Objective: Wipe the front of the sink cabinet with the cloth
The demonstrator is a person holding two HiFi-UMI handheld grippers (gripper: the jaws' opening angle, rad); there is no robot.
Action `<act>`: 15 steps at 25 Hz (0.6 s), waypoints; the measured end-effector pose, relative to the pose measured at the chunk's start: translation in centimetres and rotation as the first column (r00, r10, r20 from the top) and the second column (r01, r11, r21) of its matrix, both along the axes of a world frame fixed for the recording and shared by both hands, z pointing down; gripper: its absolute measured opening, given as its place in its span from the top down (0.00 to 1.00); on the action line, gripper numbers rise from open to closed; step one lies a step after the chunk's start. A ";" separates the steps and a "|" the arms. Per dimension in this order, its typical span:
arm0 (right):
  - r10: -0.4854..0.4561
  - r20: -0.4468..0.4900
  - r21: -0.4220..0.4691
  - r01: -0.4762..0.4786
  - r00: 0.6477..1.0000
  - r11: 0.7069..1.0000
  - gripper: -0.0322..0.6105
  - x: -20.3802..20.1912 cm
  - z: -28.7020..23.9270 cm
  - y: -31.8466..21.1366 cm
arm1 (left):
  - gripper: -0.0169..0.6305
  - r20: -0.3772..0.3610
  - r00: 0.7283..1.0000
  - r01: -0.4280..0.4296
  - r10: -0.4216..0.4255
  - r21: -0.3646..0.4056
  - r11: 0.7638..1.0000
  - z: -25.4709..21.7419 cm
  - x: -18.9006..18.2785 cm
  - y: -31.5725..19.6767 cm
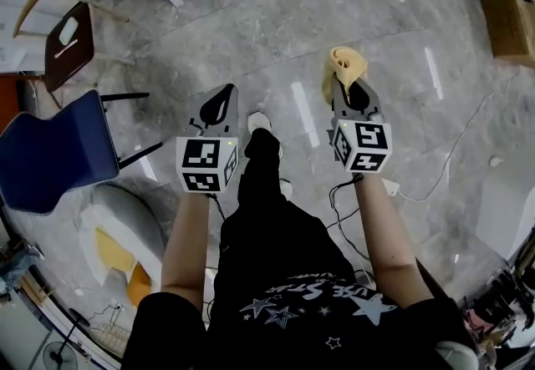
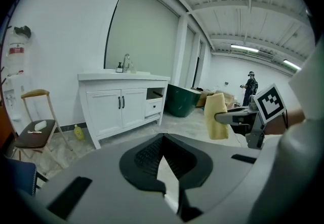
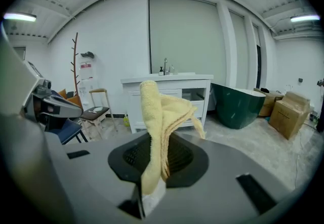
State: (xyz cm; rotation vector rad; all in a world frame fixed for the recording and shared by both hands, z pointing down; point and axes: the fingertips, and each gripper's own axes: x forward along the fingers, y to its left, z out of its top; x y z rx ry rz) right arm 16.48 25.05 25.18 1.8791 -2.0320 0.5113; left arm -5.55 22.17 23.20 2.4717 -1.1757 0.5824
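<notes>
Your right gripper is clamped shut on the yellow cloth, which sticks up out of it; left gripper is closed too, nothing in it; the white sink cabinet is well off across the floor.

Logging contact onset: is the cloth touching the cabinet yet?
No, the cloth is pinched in the right gripper out over open floor, with the cabinet standing well beyond it.
</notes>
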 end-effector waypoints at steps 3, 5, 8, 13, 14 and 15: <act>0.020 0.008 0.017 -0.020 1.000 1.000 0.85 0.2 -1.7 4.5 | 0.95 0.003 1.000 -0.009 0.009 0.026 1.000 -2.2 -0.1 3.8; 0.028 0.011 0.032 -0.028 1.000 0.999 0.85 0.2 -3.2 7.0 | 0.95 0.002 1.000 -0.001 0.001 0.042 0.999 -4.0 -0.6 6.1; 0.033 0.020 0.052 -0.034 0.999 0.998 0.85 -0.5 -5.5 10.0 | 0.95 -0.004 1.000 0.030 -0.030 0.052 0.998 -6.6 -2.2 9.2; 0.046 0.048 0.072 -0.049 0.998 0.996 0.85 -2.4 -8.4 12.6 | 0.95 0.004 0.999 0.046 -0.046 0.056 0.997 -9.7 -5.0 12.4; 0.047 0.054 0.071 -0.051 0.997 0.996 0.85 -3.0 -8.9 12.9 | 0.95 0.005 0.999 0.044 -0.045 0.052 0.998 -10.1 -5.6 12.9; 0.049 0.060 0.070 -0.053 0.997 0.996 0.85 -3.5 -9.4 13.1 | 0.95 0.007 0.999 0.042 -0.042 0.048 0.998 -10.4 -6.2 13.2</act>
